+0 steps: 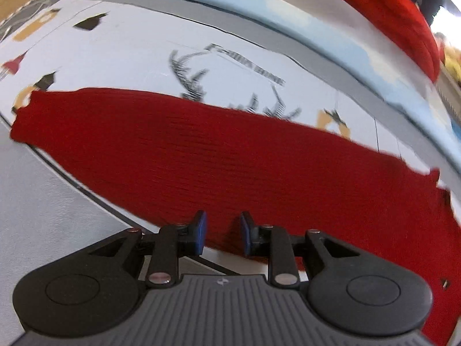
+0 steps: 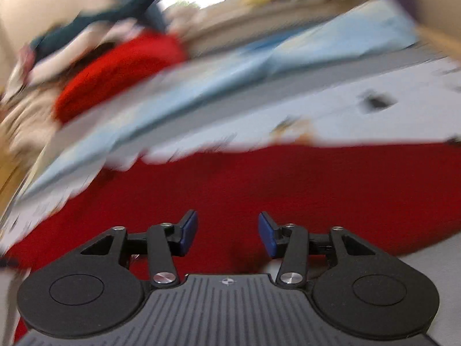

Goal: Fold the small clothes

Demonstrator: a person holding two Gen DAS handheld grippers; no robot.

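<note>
A red knit garment (image 1: 201,155) lies flat and stretched out across a white printed cloth (image 1: 115,57) on the table. My left gripper (image 1: 223,232) hovers over the garment's near edge. Its blue pads (image 1: 201,230) stand a little apart, with flat knit showing in the gap and nothing pinched. In the blurred right wrist view the same red garment (image 2: 288,190) fills the lower half. My right gripper (image 2: 227,233) is over it with its pads (image 2: 268,236) wide apart and holding nothing.
A light blue folded cloth (image 1: 288,8) lies along the far side of the table. Behind it sits another red knit piece (image 1: 397,14) on a pile of clothes (image 2: 72,37). Grey table surface (image 1: 37,201) shows at the near left.
</note>
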